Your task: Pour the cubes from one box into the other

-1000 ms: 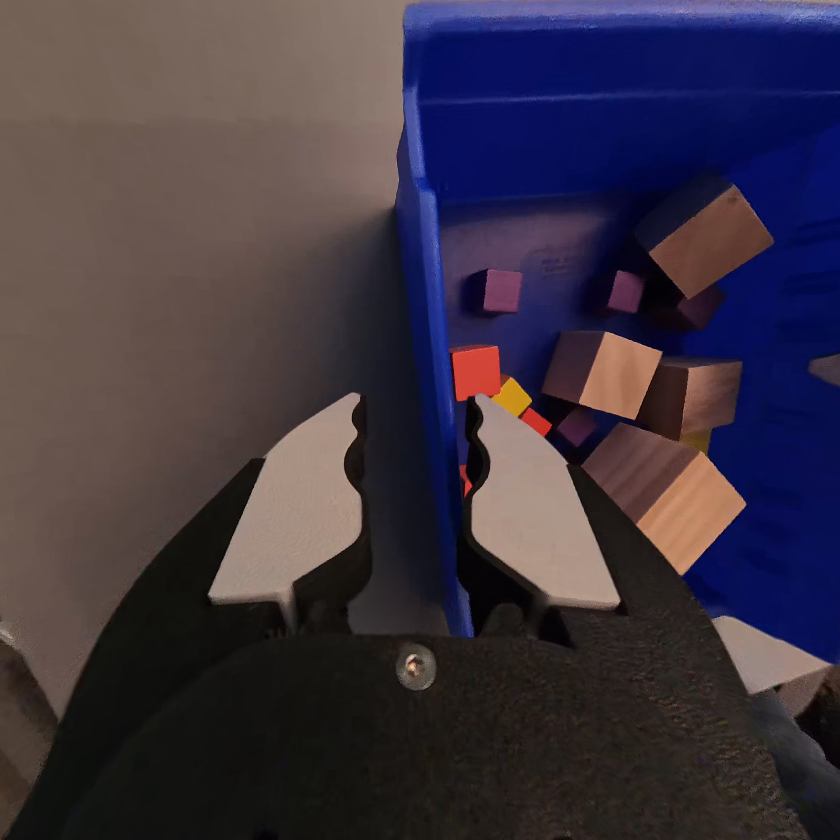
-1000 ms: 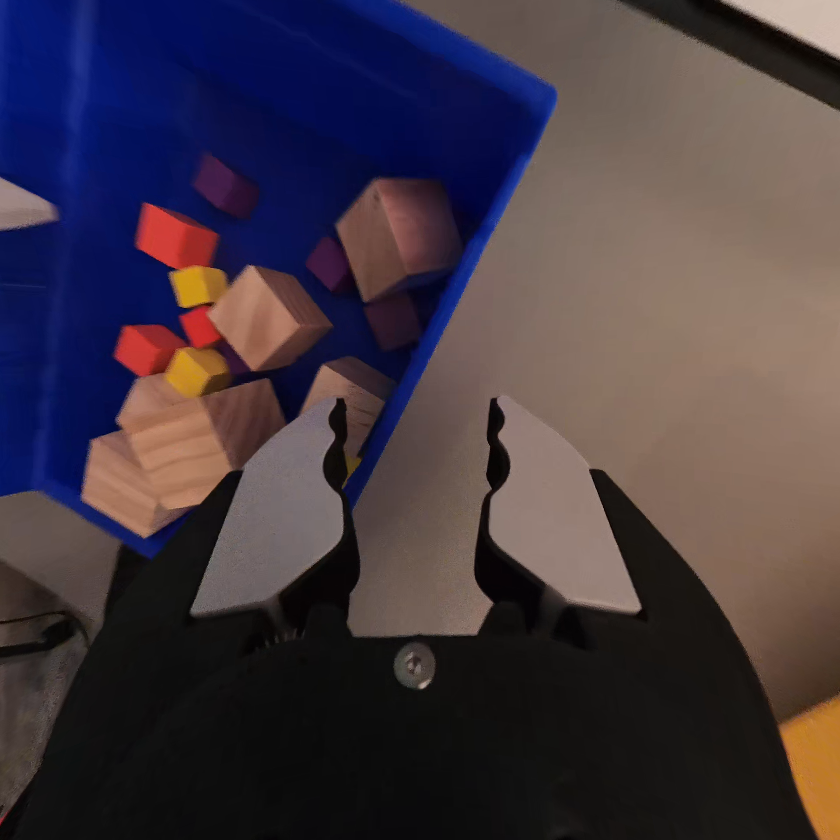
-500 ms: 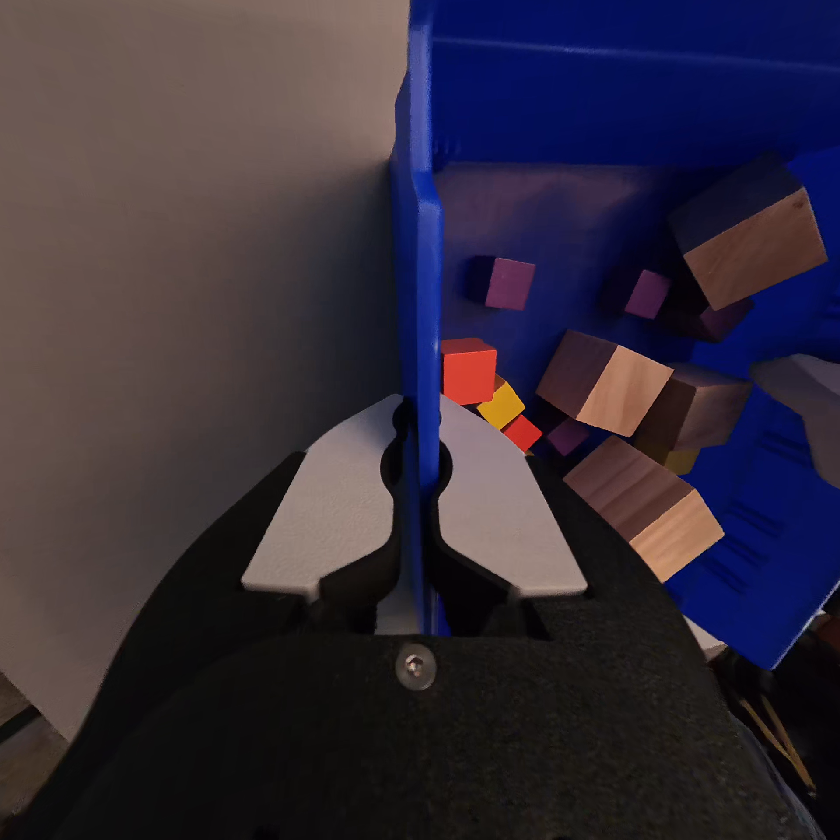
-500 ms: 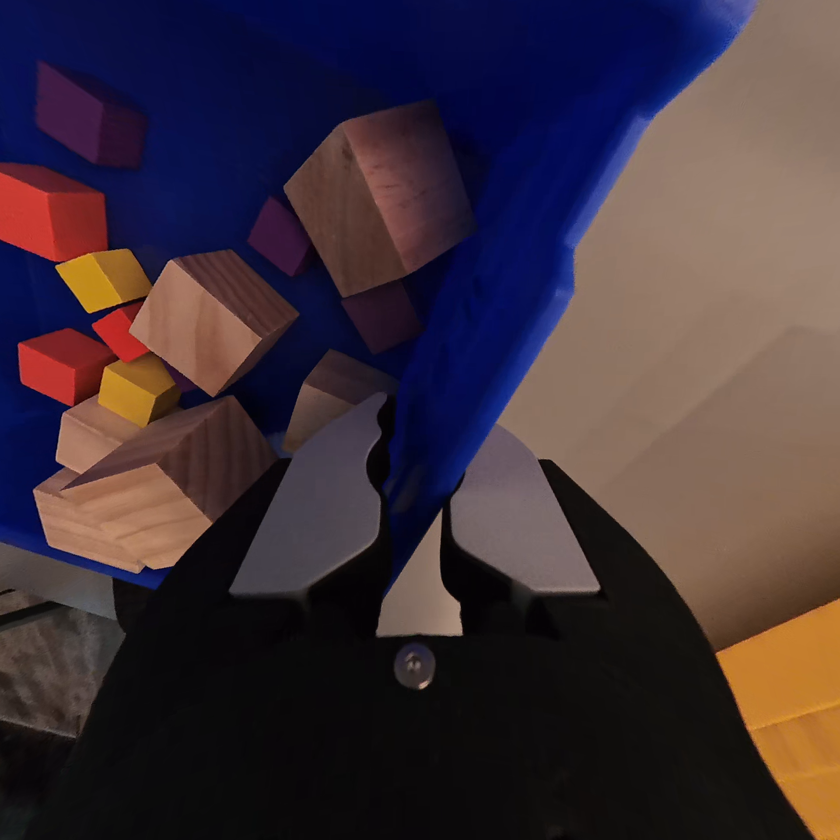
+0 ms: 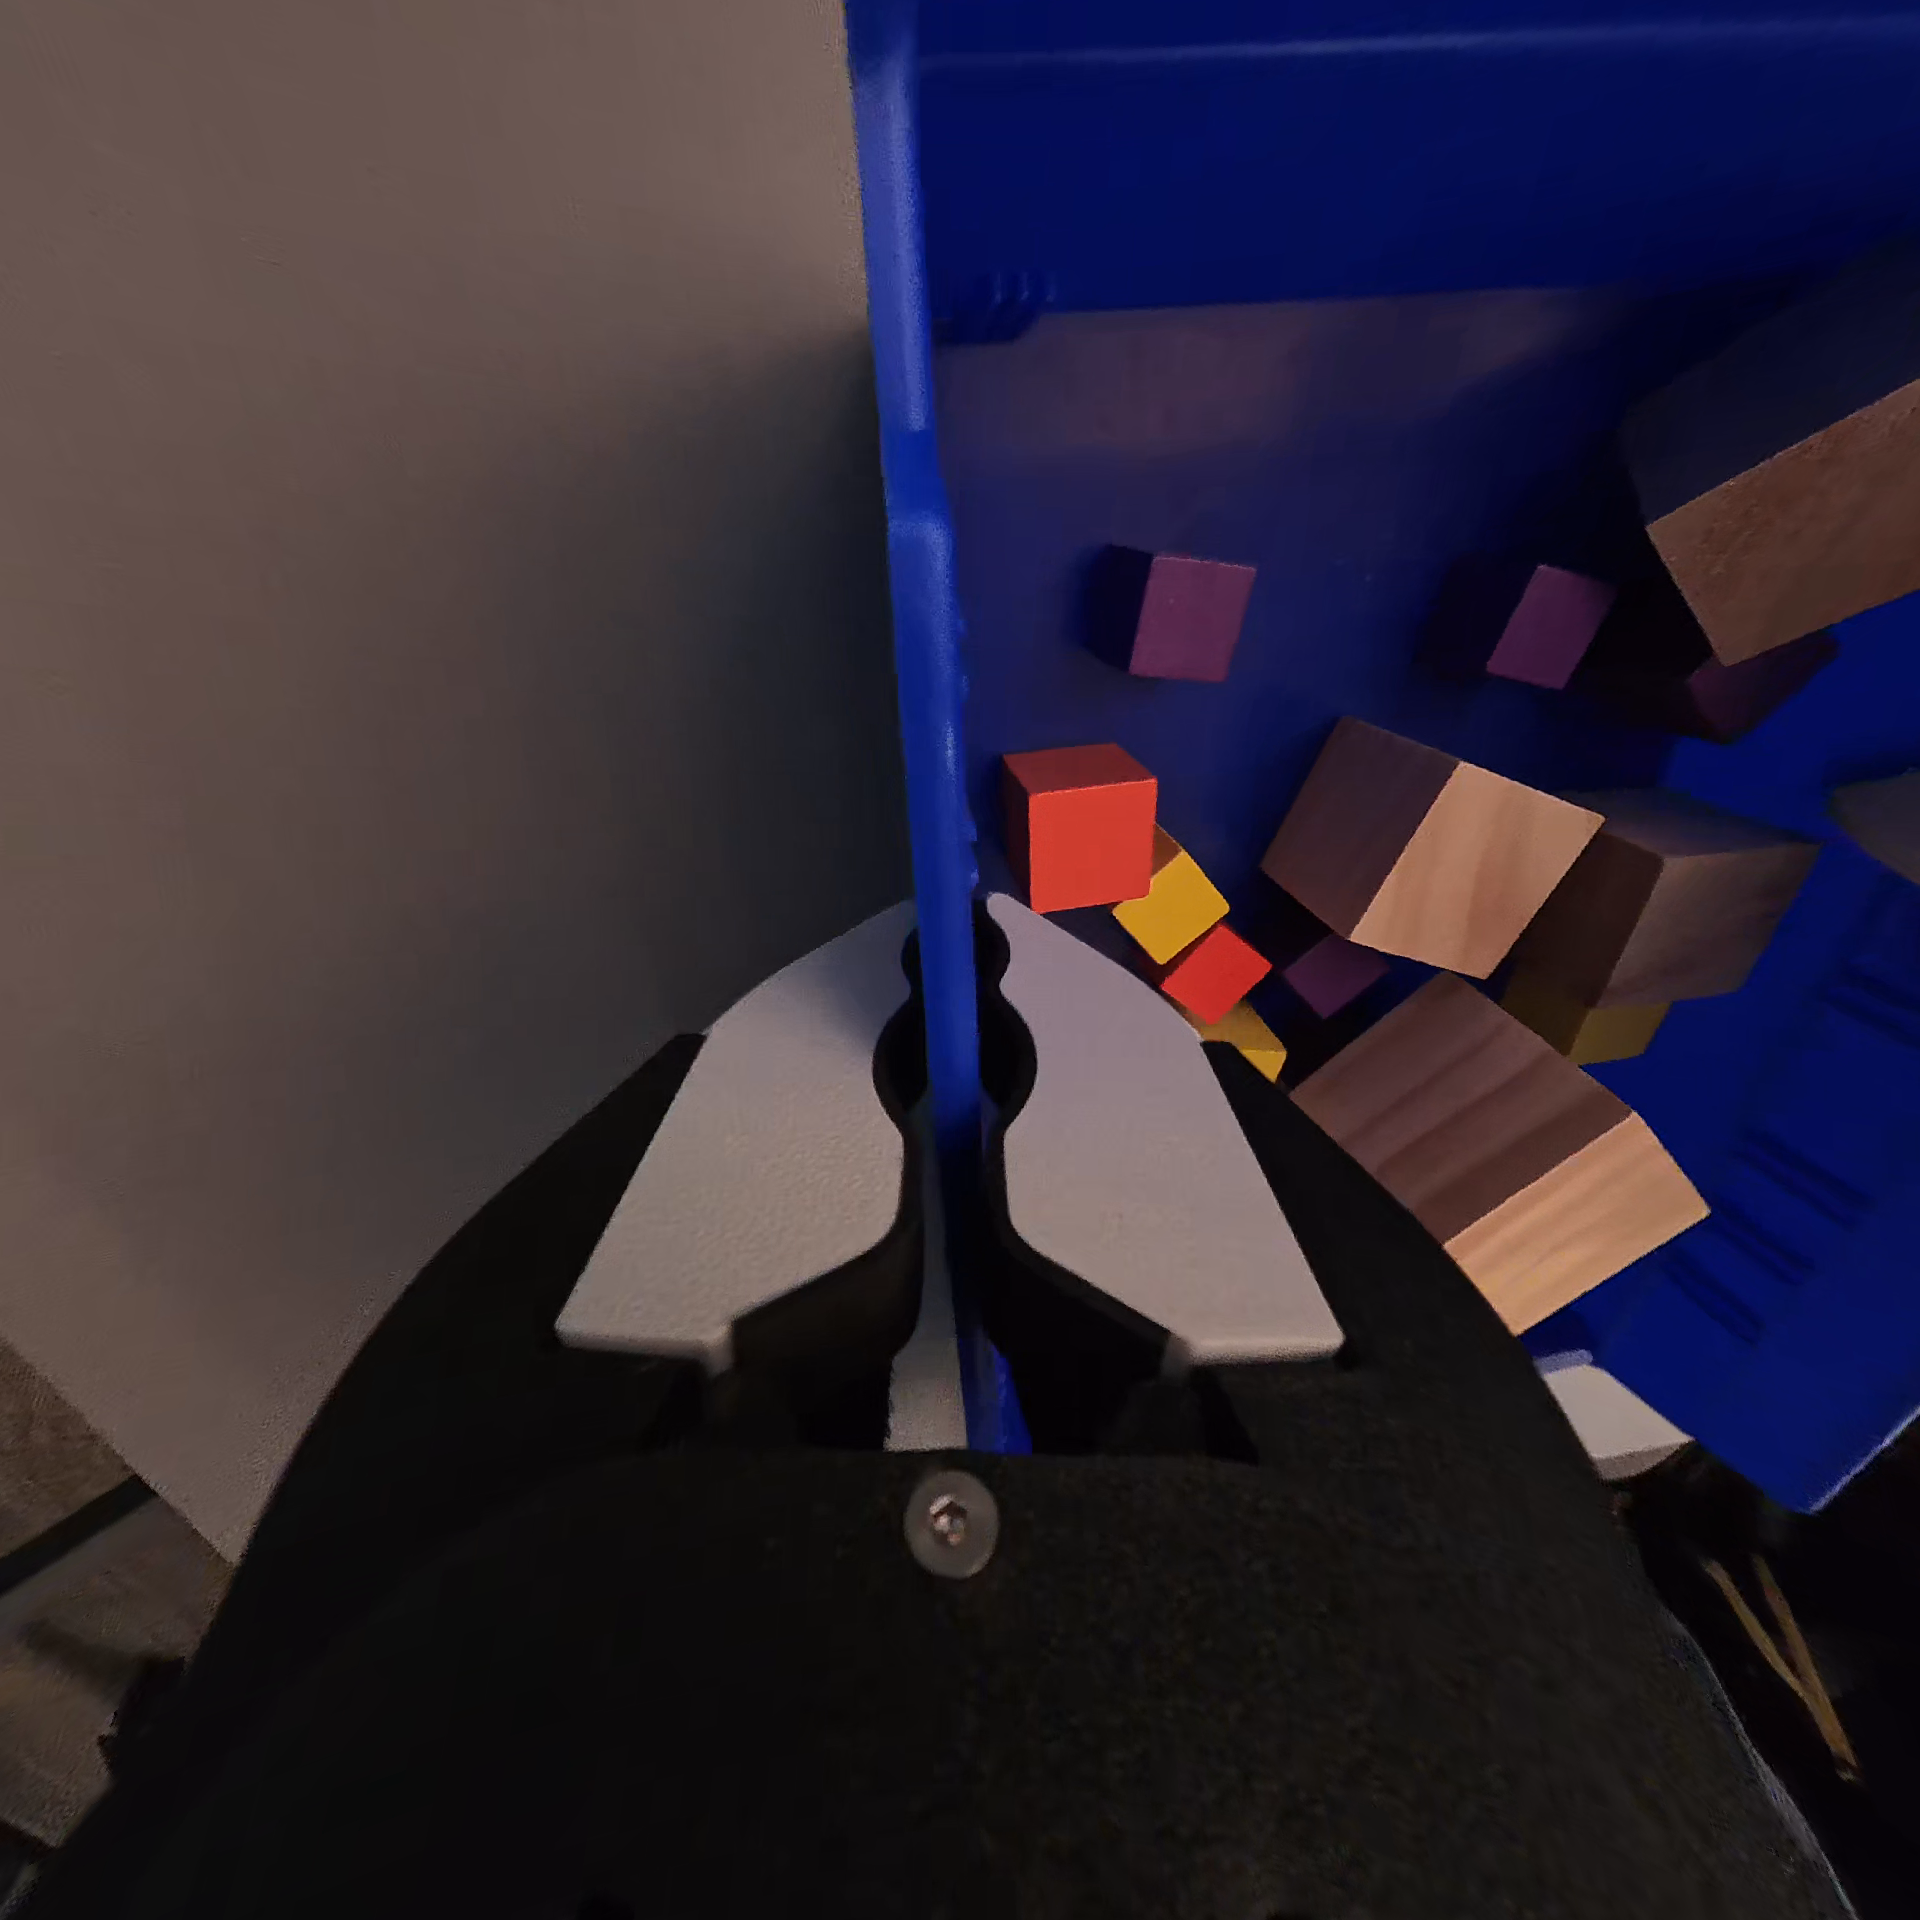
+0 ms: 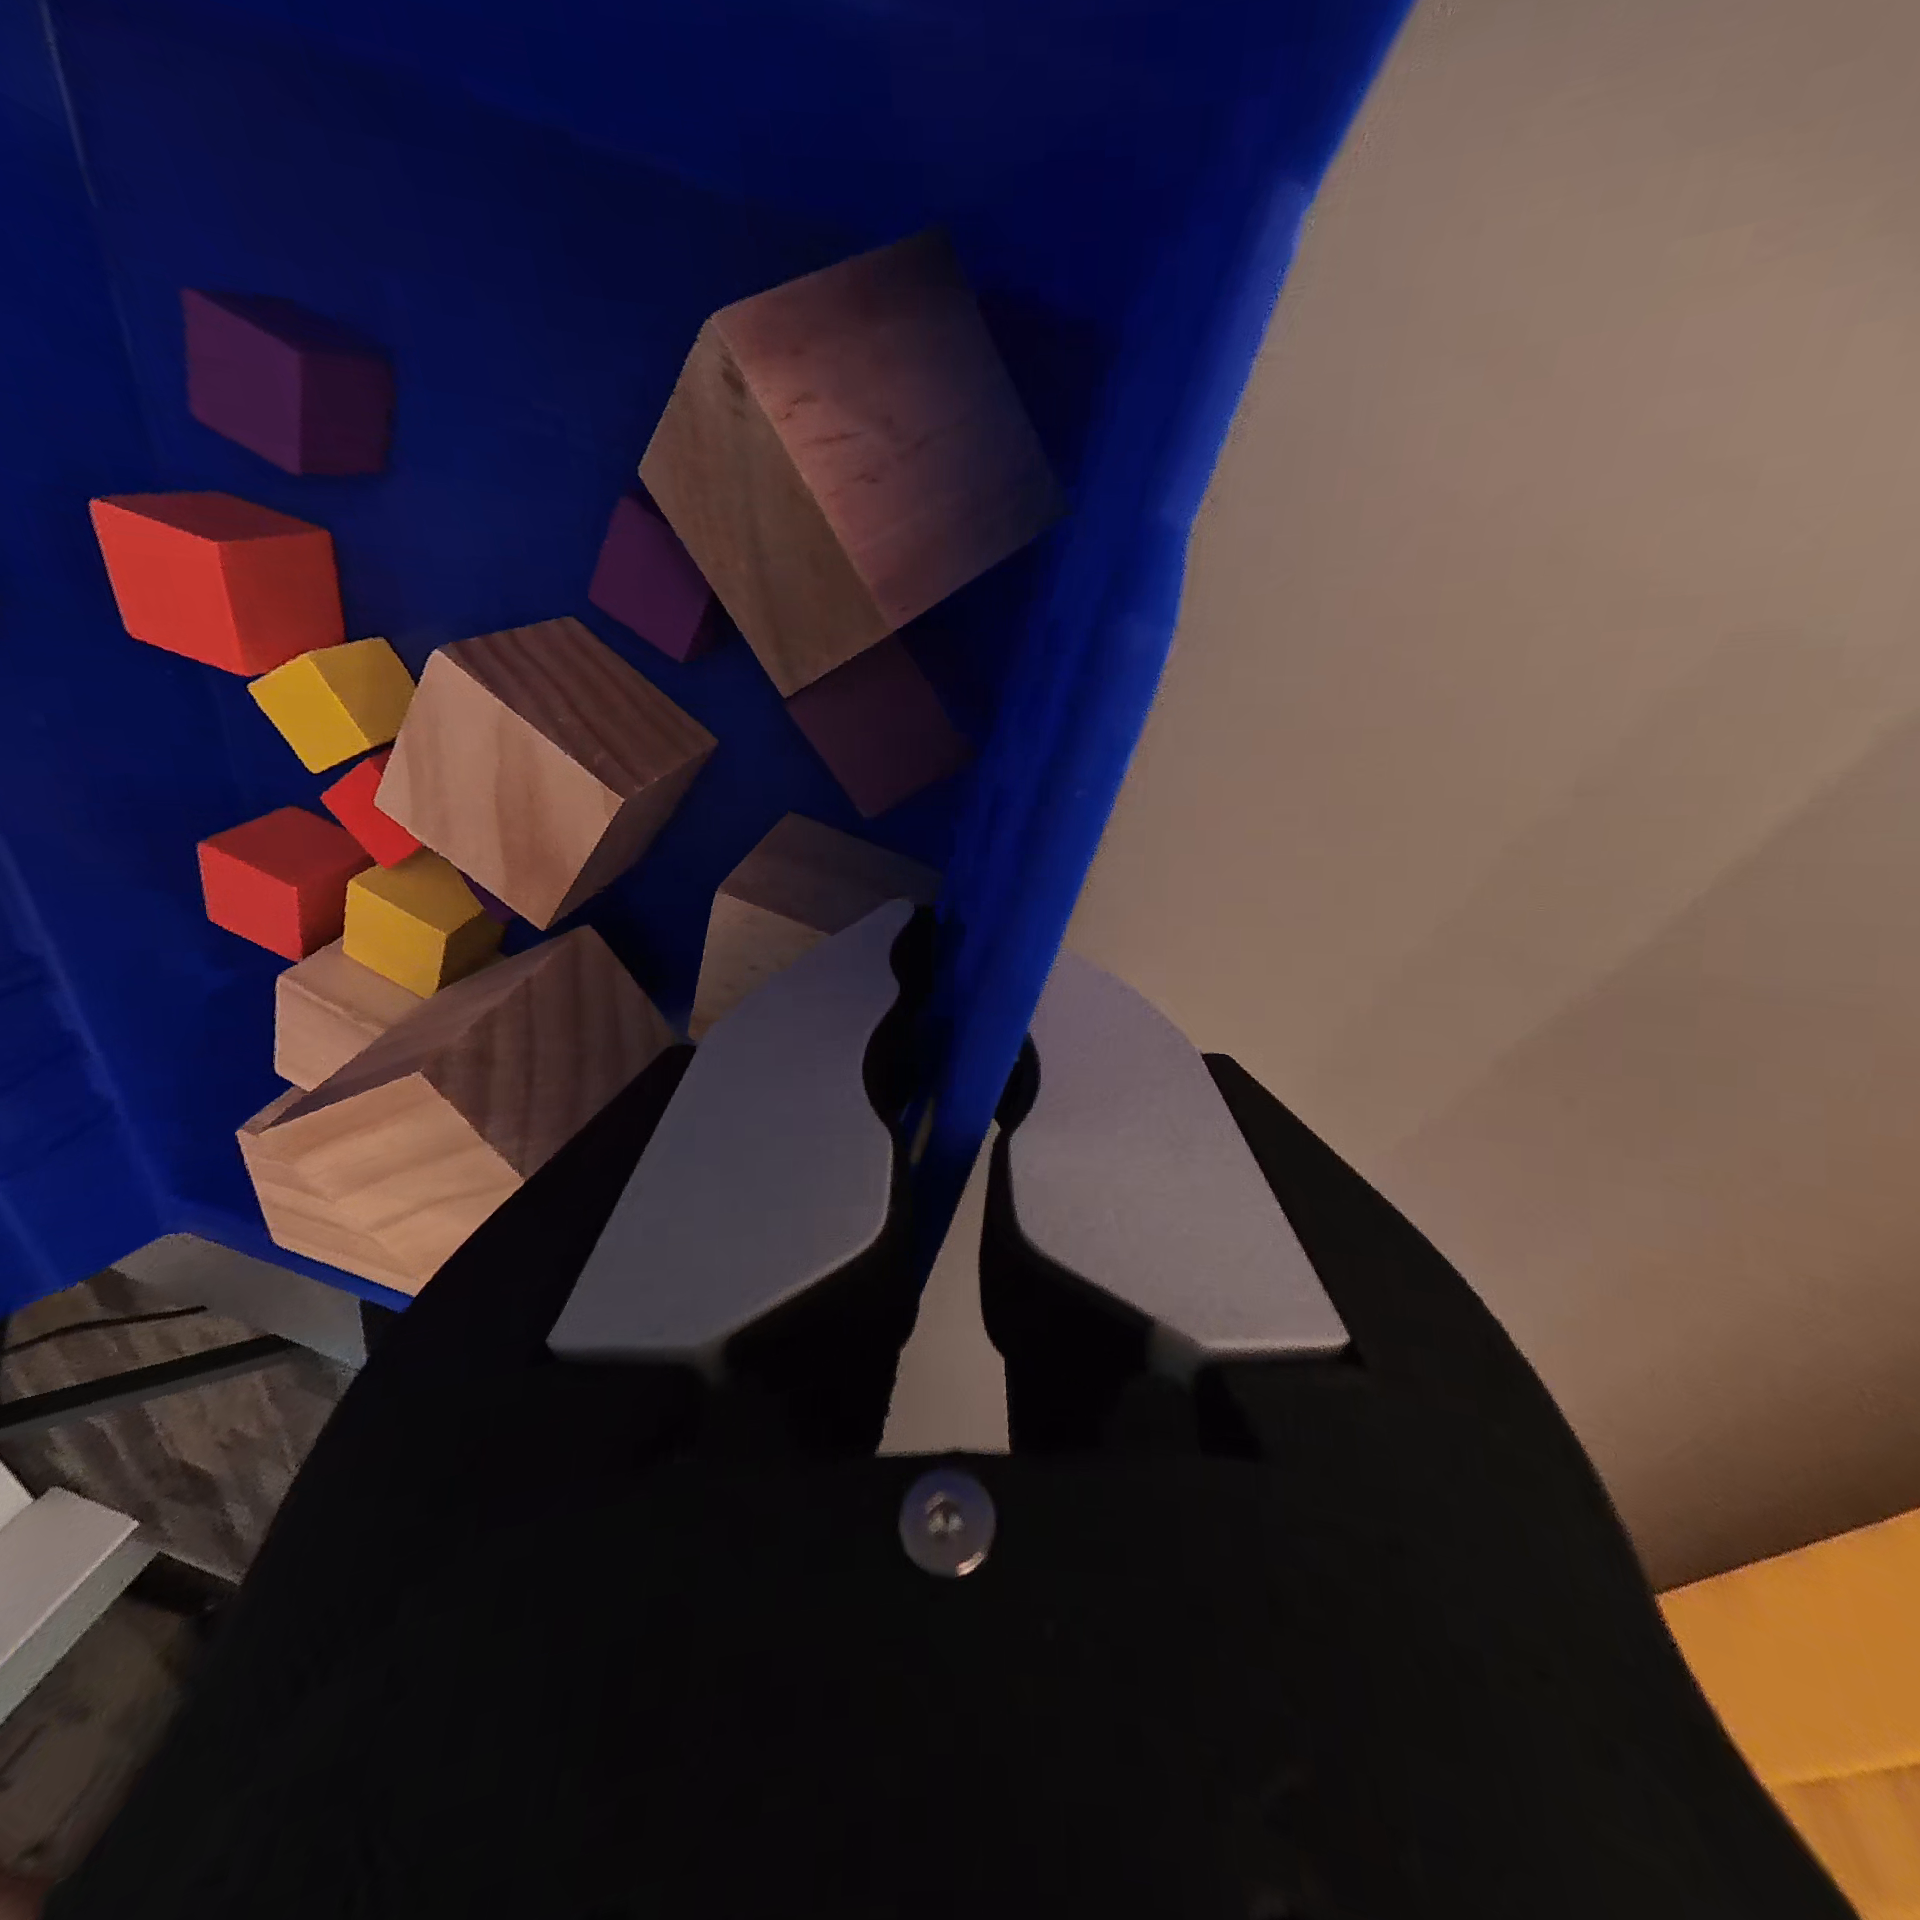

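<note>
Item: blue box (image 5: 1299,156), one, sitting on the grey counter (image 5: 416,520). Left gripper (image 5: 948,935) is now clamping the box's left wall, having been standing wide around it a second ago; right gripper (image 6: 961,940) is likewise pinching the right wall (both closing within the last second).

Contents: wooden cubes (image 6: 842,457), red cubes (image 5: 1081,826), yellow cubes (image 6: 332,701), purple cubes (image 5: 1190,618), all lying loose inside.

Receiving item: yellow box (image 6: 1808,1683), waiting at lower right.

Status: grasp is looking secured; lifting and tipping are coming next, nothing poured yet.
</note>
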